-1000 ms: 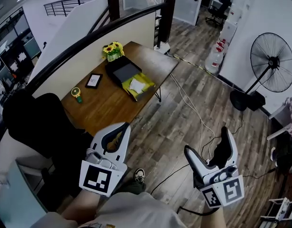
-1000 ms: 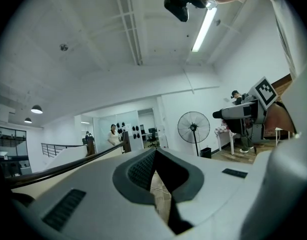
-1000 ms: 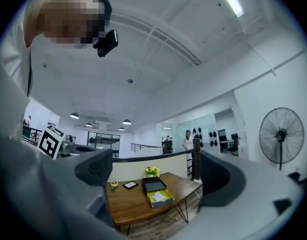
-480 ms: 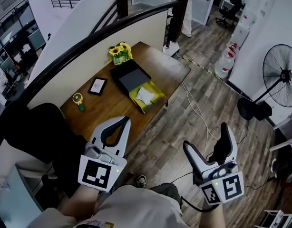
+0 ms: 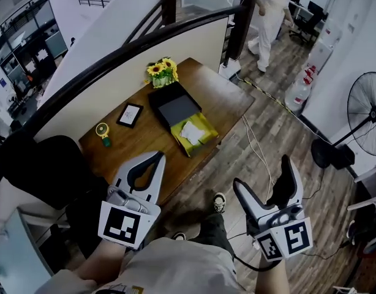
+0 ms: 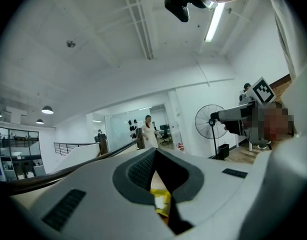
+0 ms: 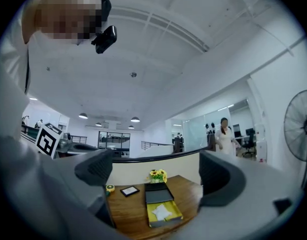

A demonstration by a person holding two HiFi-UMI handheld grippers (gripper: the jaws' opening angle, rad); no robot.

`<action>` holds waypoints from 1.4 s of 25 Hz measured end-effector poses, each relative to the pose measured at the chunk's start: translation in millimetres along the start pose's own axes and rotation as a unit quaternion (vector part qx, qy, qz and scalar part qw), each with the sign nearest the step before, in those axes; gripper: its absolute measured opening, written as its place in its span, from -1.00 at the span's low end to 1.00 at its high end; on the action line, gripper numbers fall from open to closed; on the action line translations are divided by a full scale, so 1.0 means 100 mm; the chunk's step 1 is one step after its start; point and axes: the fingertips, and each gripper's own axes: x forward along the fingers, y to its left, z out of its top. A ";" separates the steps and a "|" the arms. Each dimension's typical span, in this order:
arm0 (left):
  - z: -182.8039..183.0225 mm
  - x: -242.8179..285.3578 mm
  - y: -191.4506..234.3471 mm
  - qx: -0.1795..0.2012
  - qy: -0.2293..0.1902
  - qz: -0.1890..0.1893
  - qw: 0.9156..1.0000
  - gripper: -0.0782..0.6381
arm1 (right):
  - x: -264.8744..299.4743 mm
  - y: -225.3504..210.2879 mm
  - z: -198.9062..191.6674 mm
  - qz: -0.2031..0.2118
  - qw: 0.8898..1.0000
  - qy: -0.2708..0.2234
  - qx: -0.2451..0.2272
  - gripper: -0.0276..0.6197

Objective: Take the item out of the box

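An open box lies on the wooden table [image 5: 221, 100], with its black lid [image 5: 173, 105] folded back and a yellow tray [image 5: 203, 141] holding a white item [image 5: 191, 131]. Both grippers hang well short of the table, over the floor. My left gripper [image 5: 157, 157] has its jaws closed tip to tip with nothing in them. My right gripper [image 5: 264, 177] is open and empty. In the right gripper view the yellow tray [image 7: 169, 217] and the white item [image 7: 159, 211] show between the spread jaws of the right gripper [image 7: 158, 170]. In the left gripper view a sliver of the yellow tray [image 6: 161, 200] peeks below the left gripper [image 6: 154, 156].
Sunflowers [image 5: 162, 70], a small picture frame [image 5: 130, 114] and a little yellow-green object [image 5: 103, 130] also stand on the table. A black chair [image 5: 50, 164] is at its near left. Cables [image 5: 256, 149] cross the floor; a fan [image 5: 367, 112] stands right; a person in white [image 5: 270, 11] walks beyond.
The table and box have drawn a little nearer and shifted right in view. A person in white has come into sight at the top. Both grippers keep their states.
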 end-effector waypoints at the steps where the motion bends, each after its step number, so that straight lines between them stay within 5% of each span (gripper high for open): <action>1: 0.00 0.06 0.02 0.001 -0.001 0.006 1.000 -0.80 | 0.07 -0.04 -0.01 0.007 1.000 -0.001 0.000 0.74; 17: 0.07 1.37 0.33 -0.008 0.042 0.149 0.988 -0.80 | 1.59 -1.15 -0.09 0.167 0.986 0.014 0.022 0.74; 26: -0.03 1.95 0.38 -0.004 0.075 0.239 0.968 -0.80 | 2.37 -1.61 -0.30 0.264 0.964 0.031 0.026 0.74; 35: -0.26 1.96 0.47 -0.011 0.111 0.303 0.946 -0.80 | 2.79 -1.48 -0.66 0.340 0.938 0.063 0.038 0.74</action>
